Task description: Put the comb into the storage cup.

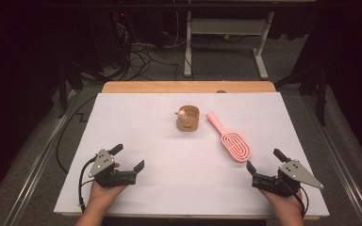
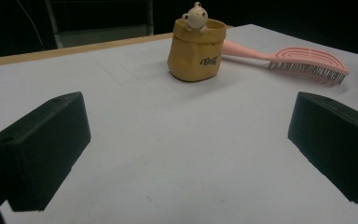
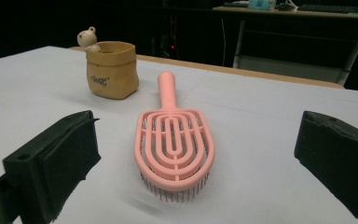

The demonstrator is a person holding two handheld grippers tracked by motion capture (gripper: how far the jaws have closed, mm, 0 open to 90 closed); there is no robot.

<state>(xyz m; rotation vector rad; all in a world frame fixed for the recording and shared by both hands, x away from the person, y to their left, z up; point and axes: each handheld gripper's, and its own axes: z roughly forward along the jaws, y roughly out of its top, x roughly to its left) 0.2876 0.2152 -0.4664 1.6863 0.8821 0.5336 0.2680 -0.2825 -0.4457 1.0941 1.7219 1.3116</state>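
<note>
Both grippers' fingers are standing wide apart, gripping nothing: the left gripper (image 1: 129,157) at lower left of the high view, the right gripper (image 1: 264,159) at lower right. Just above the right one, a pink brush (image 1: 229,138) is lying bristles down, slotted oval head nearest it, handle pointing toward a tan pouch (image 1: 188,118) with a bear figure, at centre. White sheet (image 1: 169,179) is covering the wooden table (image 1: 188,86); dark room beyond.

On the white-covered table (image 1: 136,136), the tan paper-like pot with a small bear figure (image 1: 188,118) stands left of the pink plastic hairbrush (image 1: 230,139); both tongs rest nearer the front edge.
</note>
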